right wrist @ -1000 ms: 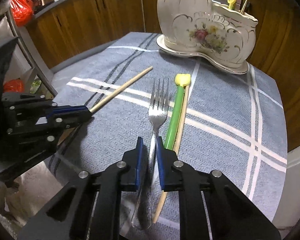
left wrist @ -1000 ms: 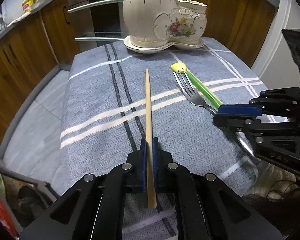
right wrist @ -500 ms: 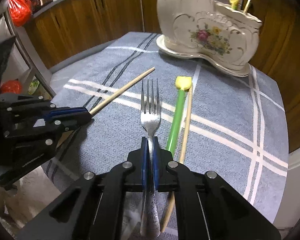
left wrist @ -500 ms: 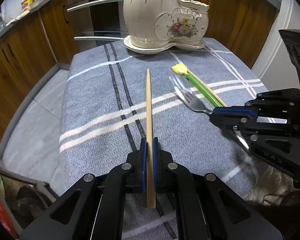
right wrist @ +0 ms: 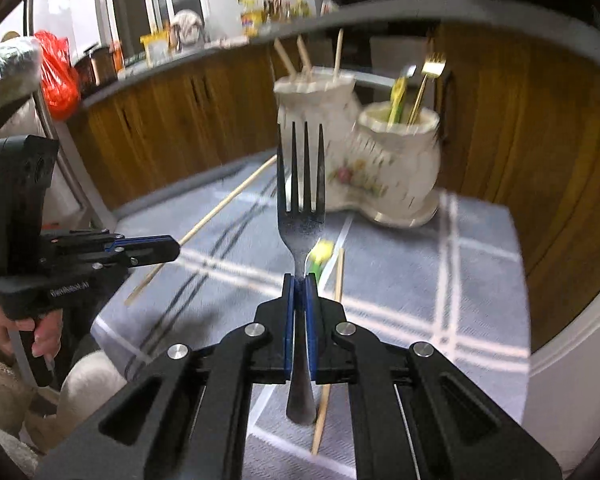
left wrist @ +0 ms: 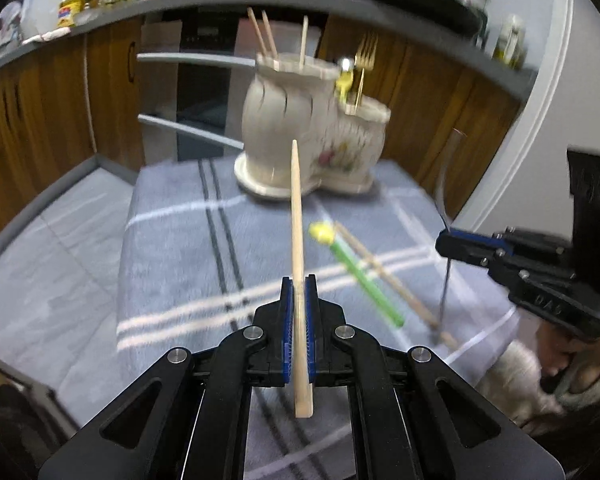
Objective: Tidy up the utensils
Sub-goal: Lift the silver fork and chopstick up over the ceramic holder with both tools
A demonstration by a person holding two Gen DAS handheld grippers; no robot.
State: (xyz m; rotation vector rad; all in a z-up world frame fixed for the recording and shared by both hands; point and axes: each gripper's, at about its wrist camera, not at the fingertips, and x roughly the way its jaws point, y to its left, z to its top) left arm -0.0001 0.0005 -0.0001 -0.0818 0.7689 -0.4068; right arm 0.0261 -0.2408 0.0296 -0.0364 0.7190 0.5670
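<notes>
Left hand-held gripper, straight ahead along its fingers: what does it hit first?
Probably the ceramic utensil holder: the left hand-held gripper is shut on a chopstick whose tip points at the holder's front. Depth is unclear; nothing stands between.
</notes>
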